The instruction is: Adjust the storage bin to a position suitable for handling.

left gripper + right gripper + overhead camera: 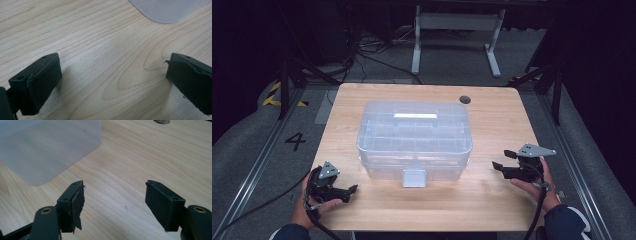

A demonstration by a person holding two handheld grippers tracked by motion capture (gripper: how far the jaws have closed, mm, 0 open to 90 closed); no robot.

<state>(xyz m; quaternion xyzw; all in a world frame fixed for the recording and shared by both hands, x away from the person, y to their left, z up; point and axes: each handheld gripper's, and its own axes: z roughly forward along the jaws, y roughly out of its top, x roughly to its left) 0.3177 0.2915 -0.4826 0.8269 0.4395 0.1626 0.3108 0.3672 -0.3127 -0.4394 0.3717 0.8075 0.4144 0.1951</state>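
Flanking the clear plastic box (414,137) on the table (492,195); left gripper (353,189) and right gripper (495,165) both gape, holding nothing.

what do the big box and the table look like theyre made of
The box looks like translucent plastic with a frosted, slightly glossy finish: its inner dividers show through the lid, and its front latch looks the same. The table top looks like light wood or a wood-look laminate, smooth and matte, with clear grain lines; which of the two I cannot tell.

Probably a lab, floor cables (362,47), hazard tape (274,95)
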